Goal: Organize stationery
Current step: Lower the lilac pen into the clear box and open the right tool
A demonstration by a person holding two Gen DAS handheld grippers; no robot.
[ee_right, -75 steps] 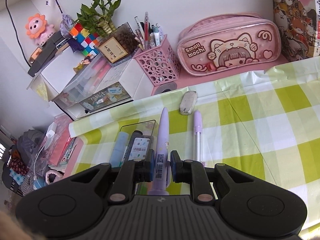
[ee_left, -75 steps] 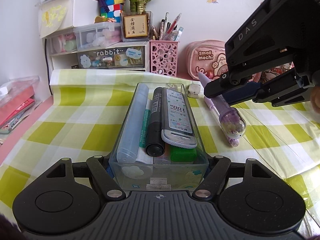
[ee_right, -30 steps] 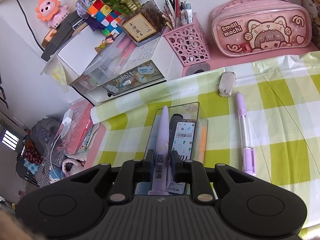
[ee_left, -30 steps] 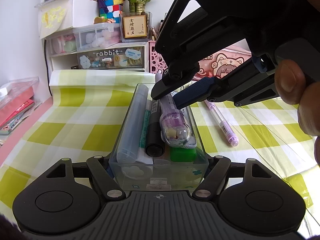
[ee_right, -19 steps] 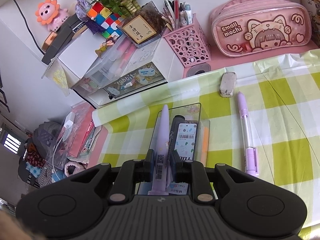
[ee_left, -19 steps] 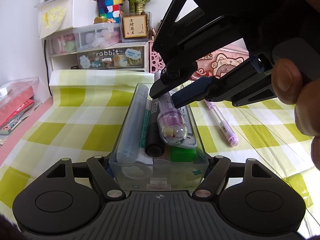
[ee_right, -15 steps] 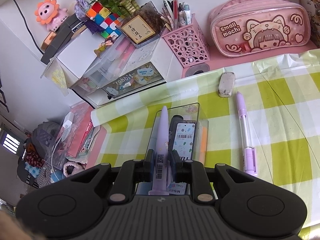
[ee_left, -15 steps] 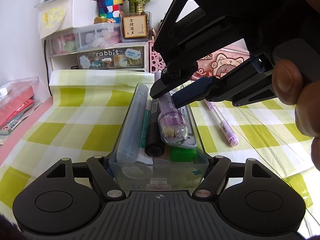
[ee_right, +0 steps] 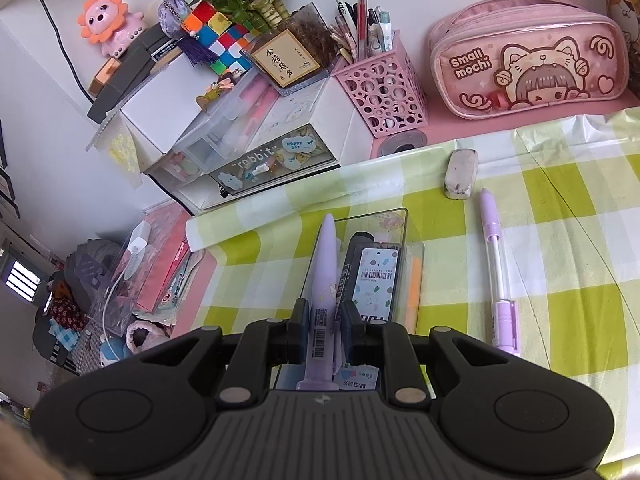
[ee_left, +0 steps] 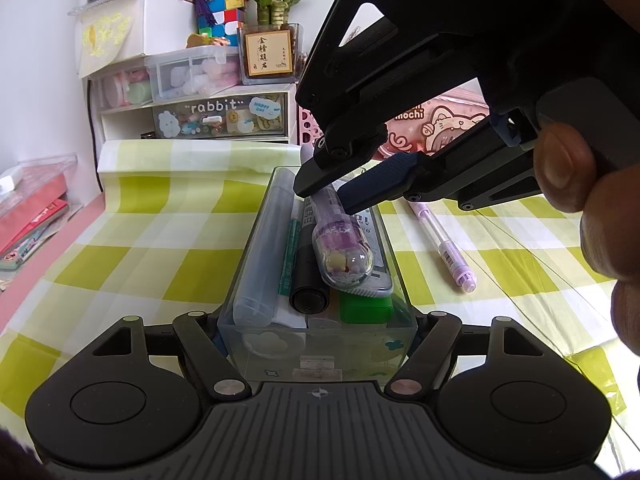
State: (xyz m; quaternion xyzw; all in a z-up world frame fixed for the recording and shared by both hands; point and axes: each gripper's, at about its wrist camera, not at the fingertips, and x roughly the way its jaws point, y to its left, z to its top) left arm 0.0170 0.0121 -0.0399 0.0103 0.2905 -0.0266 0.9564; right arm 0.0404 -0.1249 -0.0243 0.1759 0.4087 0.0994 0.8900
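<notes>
A clear plastic box [ee_left: 320,344] full of pens and markers sits on the green checked cloth. My left gripper [ee_left: 318,332] is shut on the box's near end. My right gripper [ee_right: 325,322] is shut on a fat purple pen [ee_right: 325,276] and holds it lengthwise just over the box [ee_right: 406,224]. In the left wrist view the purple pen [ee_left: 340,248] lies on the box's contents with the right gripper [ee_left: 332,192] above it. A second thin purple pen [ee_right: 498,276] lies on the cloth right of the box.
A grey eraser [ee_right: 461,174] lies behind the thin pen. At the back stand a pink pen cup [ee_right: 380,92], a pink pencil case [ee_right: 528,64] and a white drawer unit [ee_left: 200,116]. Books and clutter [ee_right: 156,264] lie left of the cloth.
My right gripper carried the fat purple pen from the cloth leftward over the box and lowered it slightly. The left gripper and the box have not moved.
</notes>
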